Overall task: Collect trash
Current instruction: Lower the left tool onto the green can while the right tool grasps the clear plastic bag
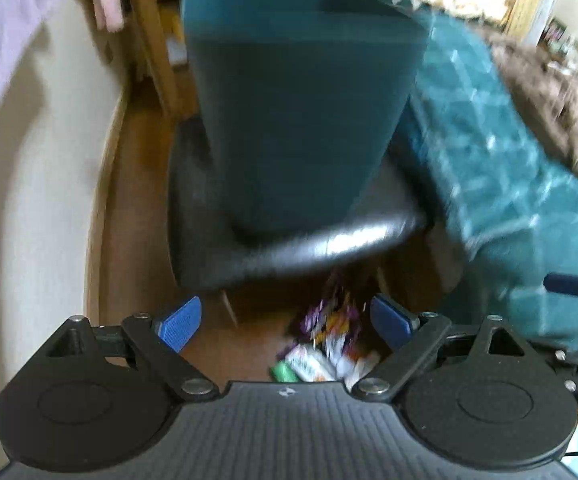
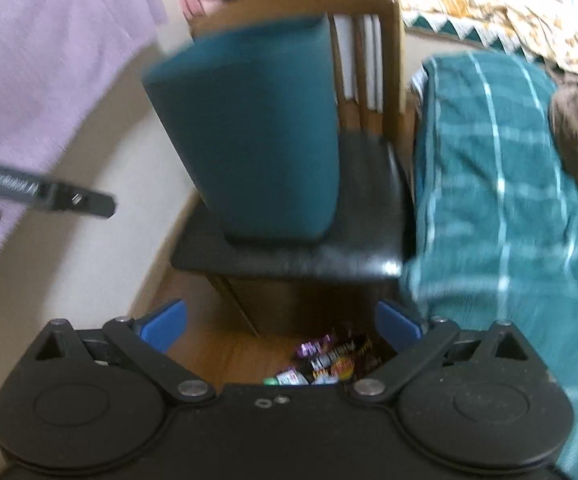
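Two grippers point steeply down toward the floor, both views smeared by motion blur. The left gripper [image 1: 285, 322] has its jaws spread wide with nothing between the blue pads [image 1: 181, 322], and the right gripper [image 2: 281, 326] shows the same: jaws released, empty, blue pads standing well apart. In the left wrist view a blue pad of the right gripper pokes in at the right edge; in the right wrist view a black part of the left gripper crosses the left edge.

The trash [image 1: 329, 344], a small heap of colourful wrappers and packets with a green piece at its near side, lies on the wooden floor [image 1: 141, 240] just in front of a wooden chair [image 2: 369, 208] with a black seat. A teal bin [image 2: 257, 140] stands on that seat. To the right, close beside the chair, is a bed with a teal checked blanket [image 2: 501, 208]. A pale wall [image 1: 41, 200] curves along the left, with lilac cloth [image 2: 49, 40] hanging above it.
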Available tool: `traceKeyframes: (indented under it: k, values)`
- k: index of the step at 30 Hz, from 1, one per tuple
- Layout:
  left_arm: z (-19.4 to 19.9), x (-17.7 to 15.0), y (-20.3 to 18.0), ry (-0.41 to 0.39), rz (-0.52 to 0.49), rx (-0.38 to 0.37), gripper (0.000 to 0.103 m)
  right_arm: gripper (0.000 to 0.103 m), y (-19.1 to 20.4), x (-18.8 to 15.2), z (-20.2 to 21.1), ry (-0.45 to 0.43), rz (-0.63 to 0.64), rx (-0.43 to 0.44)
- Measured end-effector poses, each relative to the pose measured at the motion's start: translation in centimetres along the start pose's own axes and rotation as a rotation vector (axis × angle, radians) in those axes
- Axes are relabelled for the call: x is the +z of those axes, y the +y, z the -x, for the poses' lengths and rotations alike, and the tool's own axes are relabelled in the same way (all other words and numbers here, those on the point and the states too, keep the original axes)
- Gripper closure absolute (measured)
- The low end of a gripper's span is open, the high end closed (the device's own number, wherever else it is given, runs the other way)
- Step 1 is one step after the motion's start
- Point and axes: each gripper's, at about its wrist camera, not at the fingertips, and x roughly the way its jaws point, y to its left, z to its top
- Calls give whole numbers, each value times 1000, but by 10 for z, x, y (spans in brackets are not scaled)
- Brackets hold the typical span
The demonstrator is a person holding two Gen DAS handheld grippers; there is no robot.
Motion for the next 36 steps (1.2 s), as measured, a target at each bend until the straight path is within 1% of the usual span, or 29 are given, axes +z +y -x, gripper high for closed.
traceKeyframes:
  k: [1, 3, 5, 9, 11, 14, 17, 19, 21, 23, 26, 28, 31, 34, 36]
  values:
    - [-17, -11, 1, 20, 17, -3, 11, 2, 0, -12, -13, 9, 6, -19]
    - [-52, -32, 2, 58, 47, 6, 11, 2, 5, -37, -35, 11, 60, -73]
    - [-89, -52, 4, 106, 83, 6, 11, 3, 4, -61, -59, 33, 64, -84]
    - [-165, -93, 5, 188, 145, 2, 11, 5, -8, -115, -117, 113, -25, -54]
    - [-201, -114, 5, 228, 162, 2, 11, 8, -11, -144, -148, 160, -30, -36]
    - [-259, -147, 5, 299, 180, 17, 11, 12, -8, -190, -194, 244, 12, 15]
    - [-316, -180, 11, 367, 217, 35, 11, 17, -1, -235, -241, 343, 83, 70]
    - [-352, -200, 15, 413, 243, 52, 11, 17, 5, -265, -271, 406, 133, 98]
    - [-388, -217, 18, 456, 270, 69, 11, 21, 12, -290, -297, 459, 198, 109]
    - [-417, -229, 18, 471, 292, 64, 11, 22, 17, -313, -320, 504, 266, 123]
    - [-455, -240, 15, 481, 288, 72, 11, 22, 23, -344, -345, 535, 378, 138]
    - [-478, -247, 12, 491, 286, 70, 11, 24, 27, -361, -356, 541, 483, 151]
    - [-508, -259, 9, 509, 285, 78, 11, 29, 31, -386, -375, 566, 595, 177]
    - [-533, -272, 7, 527, 294, 66, 11, 33, 33, -404, -394, 594, 627, 188]
    - [-544, -278, 6, 541, 292, 68, 11, 41, 32, -415, -407, 610, 645, 190]
